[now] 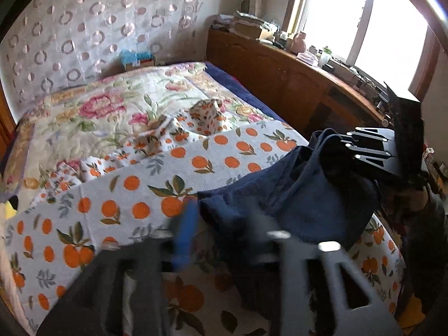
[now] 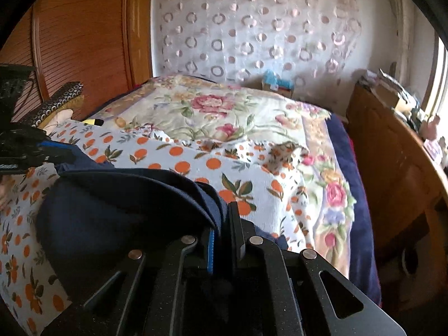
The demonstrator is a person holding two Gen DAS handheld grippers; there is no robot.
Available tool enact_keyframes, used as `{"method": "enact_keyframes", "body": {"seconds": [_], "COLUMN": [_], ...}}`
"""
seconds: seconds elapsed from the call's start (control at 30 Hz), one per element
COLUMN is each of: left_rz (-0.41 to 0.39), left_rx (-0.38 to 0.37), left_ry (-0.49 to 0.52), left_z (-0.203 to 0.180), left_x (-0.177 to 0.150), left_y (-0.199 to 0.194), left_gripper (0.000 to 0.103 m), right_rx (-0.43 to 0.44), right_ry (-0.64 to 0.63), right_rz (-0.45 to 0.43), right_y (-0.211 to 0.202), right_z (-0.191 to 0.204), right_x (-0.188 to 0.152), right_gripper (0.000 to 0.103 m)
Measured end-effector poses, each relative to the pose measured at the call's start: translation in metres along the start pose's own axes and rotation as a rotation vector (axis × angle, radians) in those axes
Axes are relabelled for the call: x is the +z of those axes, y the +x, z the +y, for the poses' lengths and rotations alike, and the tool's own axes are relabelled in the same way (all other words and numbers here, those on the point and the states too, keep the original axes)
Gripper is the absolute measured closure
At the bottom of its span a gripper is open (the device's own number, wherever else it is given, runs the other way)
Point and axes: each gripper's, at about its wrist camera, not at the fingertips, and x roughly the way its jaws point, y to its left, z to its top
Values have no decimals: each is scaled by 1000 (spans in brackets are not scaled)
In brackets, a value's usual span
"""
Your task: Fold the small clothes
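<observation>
Pinching the navy garment (image 2: 117, 212) in my right claw (image 2: 224, 224), left claw (image 1: 224, 224) spread; folding on the bed (image 1: 224, 151) barely begun.

An orange-print sheet (image 1: 117, 196) covers the near part of the bed, over a floral quilt (image 1: 106, 112). A small blue-topped box (image 1: 137, 60) stands by the ring-patterned curtain (image 1: 84, 22). A cluttered wooden headboard shelf (image 1: 294, 67) runs under the window (image 1: 350, 22).

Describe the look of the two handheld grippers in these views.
Both grippers are matte black with flat, cut-out linkage arms joined by round silver pins. The left gripper and right gripper each carry a bright blue pad on one finger. No cables or sleeves are visible.
</observation>
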Motion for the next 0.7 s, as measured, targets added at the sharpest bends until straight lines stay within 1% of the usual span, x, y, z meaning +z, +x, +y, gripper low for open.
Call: {"method": "enact_keyframes", "body": {"seconds": [0.03,0.07,0.1,0.13,0.17,0.2,0.23,0.33,0.43,0.53,0.6,0.7], "left_rz": [-4,-6,-7,-11,-10,-8,-6,10,33,57,73,90], "left_rx": [-8,-16,-17,-17,-19,-25,-33,-37,-30,-21,-17,-18], "left_ry": [3,2,2,3,5,6,9,22,29,29,23,16], "left_z": [0,0,1,0,-1,0,0,-3,-4,-3,-1,3], "left_x": [0,-1,-1,-1,-3,-3,-5,-8,-8,-6,-5,-3], "left_y": [-3,-5,-5,-7,-8,-7,-6,-2,6,19,27,36], "left_gripper": [51,48,46,45,45,44,44,43,43,43,43,43], "right_rx": [-14,-47,-67,-77,-80,-91,-119,-196,-228,-200,-191,-121], "right_ry": [0,5,11,22,31,38,47,62,92,108,118,162], "right_rz": [6,9,7,1,-8,-17,-31,-68,-91,-84,-80,-42], "right_y": [1,-1,-2,-6,-9,-12,-17,-30,-41,-51,-58,-64], "right_z": [-1,-2,-3,-6,-7,-7,-11,-18,-22,-20,-16,-17], "right_x": [6,10,16,22,27,31,37,51,57,54,45,21], "right_gripper": [79,72,61,56,54,47,43,43,43,43,42,30]}}
